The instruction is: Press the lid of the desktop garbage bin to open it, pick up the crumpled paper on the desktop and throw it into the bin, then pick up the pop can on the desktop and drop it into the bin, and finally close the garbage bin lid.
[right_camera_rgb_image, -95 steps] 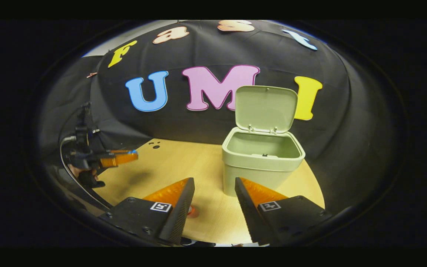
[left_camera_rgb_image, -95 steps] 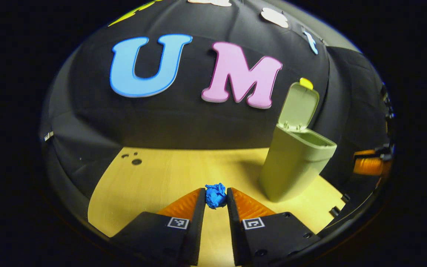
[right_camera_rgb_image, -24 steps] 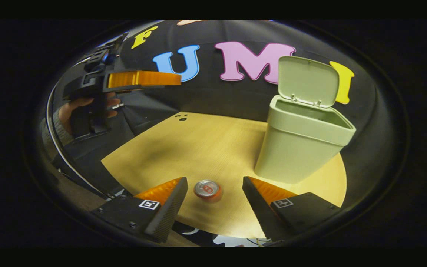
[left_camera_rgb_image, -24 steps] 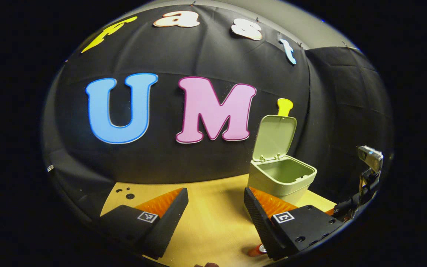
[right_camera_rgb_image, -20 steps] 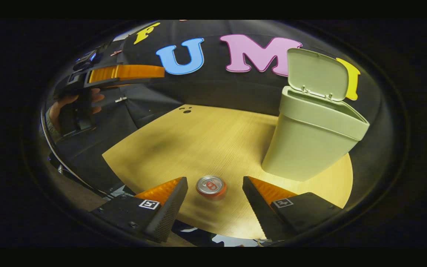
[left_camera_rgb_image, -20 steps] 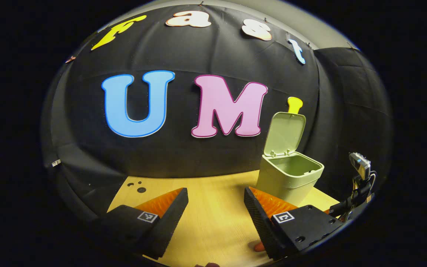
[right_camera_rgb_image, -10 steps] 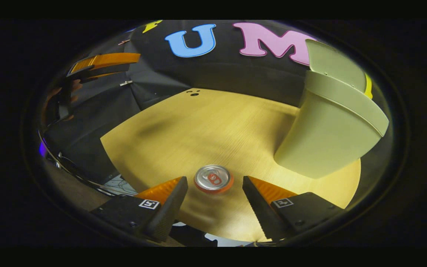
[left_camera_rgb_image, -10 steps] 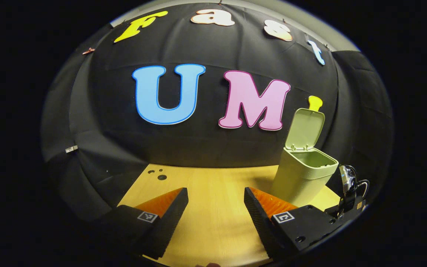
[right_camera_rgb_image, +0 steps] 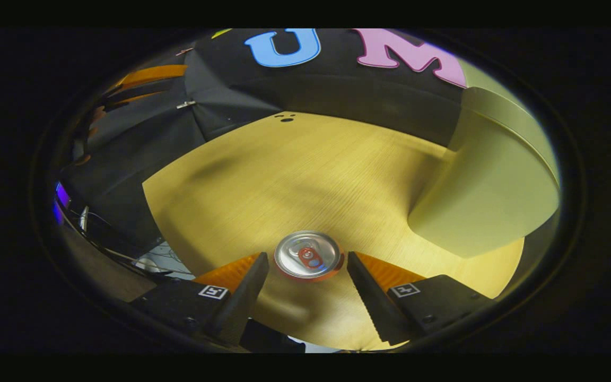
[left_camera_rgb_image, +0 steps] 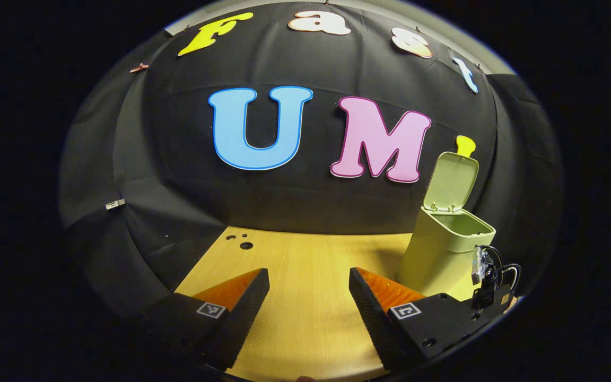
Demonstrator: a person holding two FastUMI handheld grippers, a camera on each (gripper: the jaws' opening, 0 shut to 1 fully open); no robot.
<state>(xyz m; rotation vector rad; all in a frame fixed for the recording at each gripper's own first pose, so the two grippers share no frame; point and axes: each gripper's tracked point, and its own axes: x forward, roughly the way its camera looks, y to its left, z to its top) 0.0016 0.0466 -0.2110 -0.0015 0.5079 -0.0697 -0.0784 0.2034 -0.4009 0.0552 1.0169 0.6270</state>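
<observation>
Wooden desktop (right_camera_rgb_image: pixel 305 175) under black booth wall. Right gripper (right_camera_rgb_image: pixel 307 271) spread wide, pop can (right_camera_rgb_image: pixel 308 255) upright between its 2 fingertips, unclamped. Bin (left_camera_rgb_image: pixel 447 249) ahead-right, lid (left_camera_rgb_image: pixel 451 180) raised. Left gripper (left_camera_rgb_image: pixel 308 281) wide open, empty.

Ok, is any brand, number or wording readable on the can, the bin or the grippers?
Silver-topped orange pop can: no text readable; only a red pull tab shows.
Pale green plastic bin: plain, no print visible.
Left gripper: square black-and-white coded marker, a pattern, not words.
Right gripper: the same kind of marker, no words.
</observation>
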